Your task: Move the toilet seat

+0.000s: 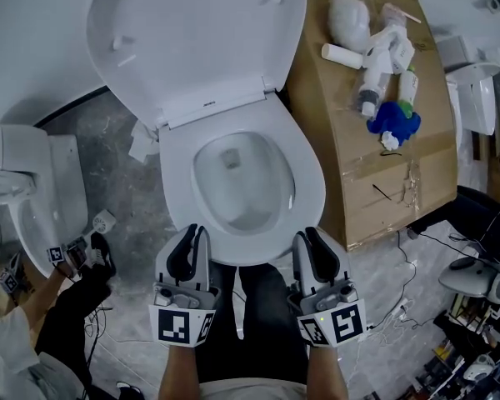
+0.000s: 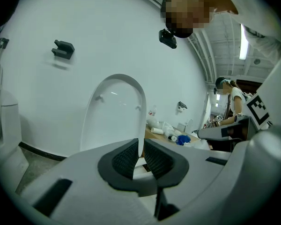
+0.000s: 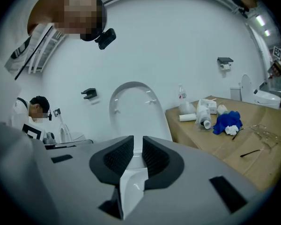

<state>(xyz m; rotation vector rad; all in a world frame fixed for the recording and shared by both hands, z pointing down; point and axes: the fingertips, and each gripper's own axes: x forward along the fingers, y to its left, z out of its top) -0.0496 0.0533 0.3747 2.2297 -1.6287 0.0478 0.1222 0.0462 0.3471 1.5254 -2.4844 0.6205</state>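
Note:
A white toilet stands in the middle of the head view, its lid [image 1: 200,32] raised against the wall. The toilet seat [image 1: 310,182] lies around the bowl. My left gripper [image 1: 192,242] is at the seat's front edge on the left, and my right gripper [image 1: 310,244] is at the front edge on the right. In the left gripper view the dark pads [image 2: 126,157] stand almost together with a thin white edge of the seat [image 2: 141,168] between them. In the right gripper view the pads [image 3: 118,157] pinch a white strip of the seat [image 3: 131,186]. The lid [image 3: 133,104] rises straight ahead.
A cardboard box [image 1: 358,165] stands right of the toilet, carrying white bottles and a blue cloth [image 1: 393,122]. Another white toilet [image 1: 25,190] stands at the left, with a second person's marker cubes [image 1: 67,255] near it. Crumpled paper [image 1: 142,144] and cables [image 1: 400,311] lie on the floor.

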